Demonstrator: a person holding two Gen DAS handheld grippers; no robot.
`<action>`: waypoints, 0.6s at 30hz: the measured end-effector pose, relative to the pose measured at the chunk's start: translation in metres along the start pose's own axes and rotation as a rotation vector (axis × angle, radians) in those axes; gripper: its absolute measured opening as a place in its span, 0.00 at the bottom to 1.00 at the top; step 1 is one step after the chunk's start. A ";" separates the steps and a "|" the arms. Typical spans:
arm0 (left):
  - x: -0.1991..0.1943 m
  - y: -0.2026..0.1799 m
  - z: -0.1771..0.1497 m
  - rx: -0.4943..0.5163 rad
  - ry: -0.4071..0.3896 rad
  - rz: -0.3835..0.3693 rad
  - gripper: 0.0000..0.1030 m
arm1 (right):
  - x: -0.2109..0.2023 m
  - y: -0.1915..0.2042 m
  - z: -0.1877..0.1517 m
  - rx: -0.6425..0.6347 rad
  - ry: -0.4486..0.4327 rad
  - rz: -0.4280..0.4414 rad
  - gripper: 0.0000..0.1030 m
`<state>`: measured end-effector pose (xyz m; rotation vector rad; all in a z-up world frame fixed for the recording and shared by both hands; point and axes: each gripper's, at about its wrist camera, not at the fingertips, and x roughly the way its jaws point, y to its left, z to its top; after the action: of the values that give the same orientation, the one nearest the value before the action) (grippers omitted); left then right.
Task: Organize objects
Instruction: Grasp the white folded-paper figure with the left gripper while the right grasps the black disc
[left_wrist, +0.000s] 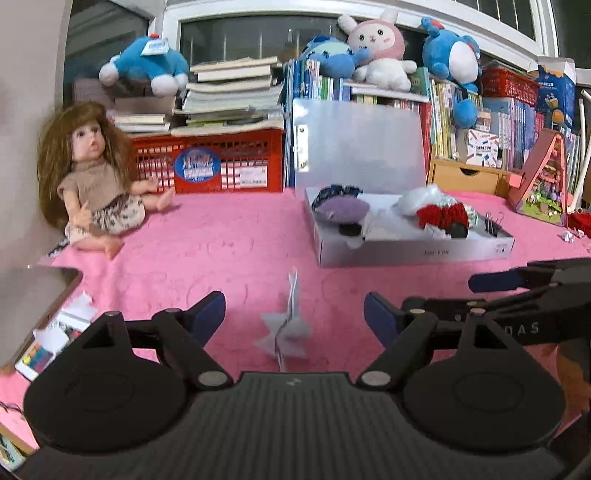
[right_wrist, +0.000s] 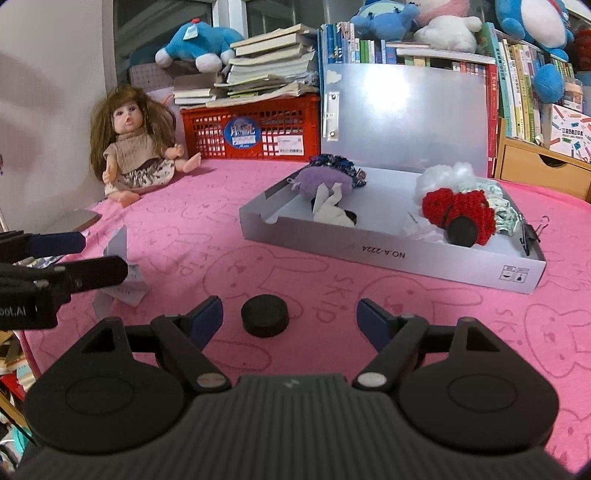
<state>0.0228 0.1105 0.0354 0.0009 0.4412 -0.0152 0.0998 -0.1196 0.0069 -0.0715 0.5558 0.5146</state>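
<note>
A grey open box (left_wrist: 413, 252) (right_wrist: 391, 254) sits on the pink cloth and holds a purple pouch (right_wrist: 325, 181), a red knitted piece (right_wrist: 458, 212), white fluff, black discs and a binder clip (right_wrist: 532, 234). My left gripper (left_wrist: 294, 314) is open, with a crumpled white paper (left_wrist: 284, 332) on the cloth between its fingers. My right gripper (right_wrist: 290, 317) is open, with a black round disc (right_wrist: 265, 315) lying on the cloth between its fingers, nearer the left one. The left gripper also shows in the right wrist view (right_wrist: 92, 258), over the paper (right_wrist: 122, 280).
A doll (left_wrist: 92, 184) (right_wrist: 136, 147) sits at the back left. A red crate (left_wrist: 221, 162) with stacked books, shelved books, plush toys and a wooden drawer (right_wrist: 543, 170) line the back. A pink triangular toy house (left_wrist: 543, 181) stands right. The table edge drops off at left.
</note>
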 end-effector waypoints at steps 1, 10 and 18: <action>0.002 0.001 -0.003 -0.003 0.005 0.001 0.83 | 0.001 0.001 -0.001 -0.003 0.003 -0.003 0.85; 0.012 0.003 -0.014 -0.047 0.022 0.028 0.82 | 0.012 0.007 -0.004 0.011 0.031 -0.050 0.85; 0.017 0.007 -0.016 -0.082 0.040 0.008 0.62 | 0.018 0.011 -0.002 0.009 0.042 -0.030 0.84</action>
<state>0.0313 0.1172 0.0135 -0.0780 0.4818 0.0112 0.1063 -0.1022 -0.0028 -0.0820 0.5970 0.4823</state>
